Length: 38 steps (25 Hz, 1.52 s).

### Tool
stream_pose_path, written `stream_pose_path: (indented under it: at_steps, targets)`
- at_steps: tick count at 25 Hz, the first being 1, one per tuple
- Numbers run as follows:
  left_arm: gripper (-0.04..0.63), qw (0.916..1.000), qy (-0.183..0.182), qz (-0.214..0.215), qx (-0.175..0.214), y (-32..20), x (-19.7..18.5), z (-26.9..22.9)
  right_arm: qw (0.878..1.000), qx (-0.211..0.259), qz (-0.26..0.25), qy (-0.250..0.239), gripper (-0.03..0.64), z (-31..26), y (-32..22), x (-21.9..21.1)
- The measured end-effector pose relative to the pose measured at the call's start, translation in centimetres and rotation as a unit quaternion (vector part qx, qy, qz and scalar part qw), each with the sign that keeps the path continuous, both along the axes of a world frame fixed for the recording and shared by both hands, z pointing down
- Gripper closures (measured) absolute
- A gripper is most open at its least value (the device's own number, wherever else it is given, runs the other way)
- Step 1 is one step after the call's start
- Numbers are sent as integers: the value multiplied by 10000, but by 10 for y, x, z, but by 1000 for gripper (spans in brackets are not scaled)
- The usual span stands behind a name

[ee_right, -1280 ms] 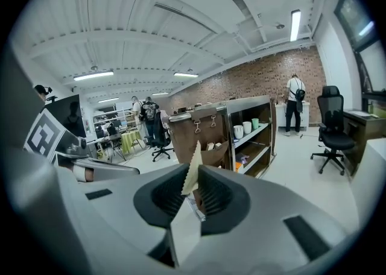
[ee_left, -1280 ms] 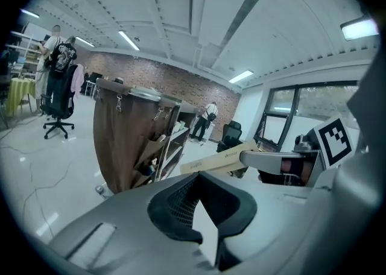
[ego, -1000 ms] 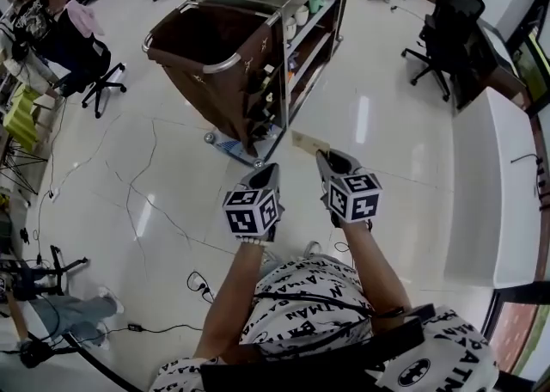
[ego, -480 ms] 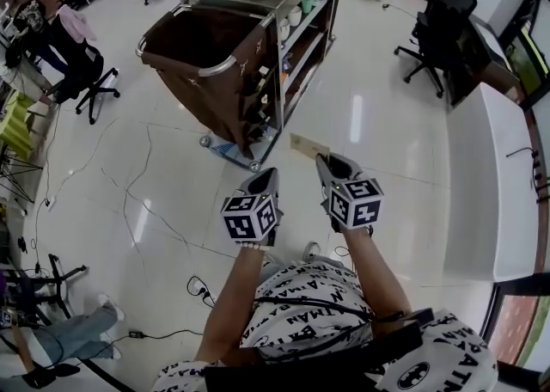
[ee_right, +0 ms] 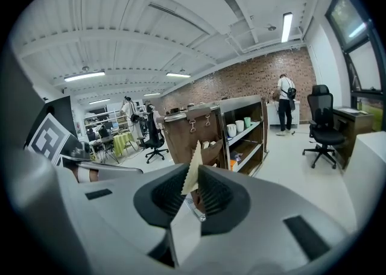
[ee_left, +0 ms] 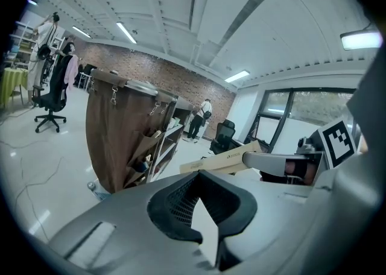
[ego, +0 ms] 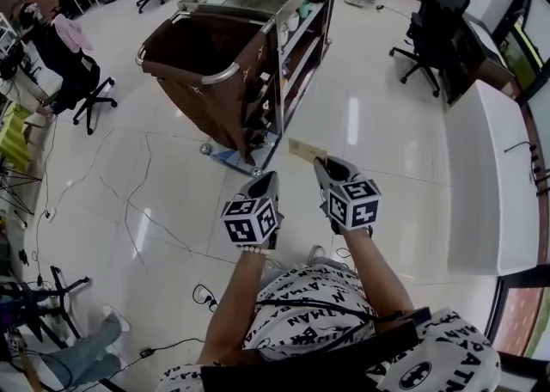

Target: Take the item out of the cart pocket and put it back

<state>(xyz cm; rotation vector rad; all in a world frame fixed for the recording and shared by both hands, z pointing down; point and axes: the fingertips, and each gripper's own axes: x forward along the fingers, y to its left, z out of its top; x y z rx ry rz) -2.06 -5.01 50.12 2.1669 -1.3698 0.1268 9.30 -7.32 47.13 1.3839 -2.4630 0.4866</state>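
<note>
Cart pockets [ego: 261, 96] sit at eleven o'clock of the right gripper [ego: 320, 161], clamped on a packet [ego: 302, 149] pointing there; it is nearer. Left gripper [ego: 269, 177]: jaws together, empty.

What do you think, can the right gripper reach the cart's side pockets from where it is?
Probably not yet. The right gripper, shut on a flat paper packet, hangs short of the cart's side pockets, with open floor between. Nothing blocks the way, so a step closer should do it.

Open-plan office/lab: brick wall [ee_right: 259, 75] at far end, swivel chairs [ego: 434, 29], white desk [ego: 481, 175] at right, cables [ego: 204, 296] on glossy floor [ego: 378, 124], housekeeping cart [ego: 228, 102] mid-room.
</note>
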Motion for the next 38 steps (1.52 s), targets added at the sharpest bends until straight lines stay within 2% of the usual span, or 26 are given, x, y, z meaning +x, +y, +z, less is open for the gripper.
stream_pose_path:
  at_steps: [7, 13, 20, 28, 38]
  targets:
    - [595, 9996, -51, 261, -59, 0, -15, 11, 9998, -92, 130, 73, 558, 15, 6, -21]
    - [595, 9990, -97, 399, -172, -18, -17, 22, 9996, -86, 211, 176, 558, 24, -22, -24]
    - [595, 9986, -353, 351, -169, -82, -13, 28, 9998, -80, 160, 111, 558, 36, -97, -23]
    - [595, 9967, -517, 400, -471, -157, 14, 55, 9992, -405, 52, -2, 560, 77, -199, -15]
    - [595, 9921, -867, 143, -898, -211, 16, 98, 9971, -696, -308, -78, 558, 130, -288, -37]
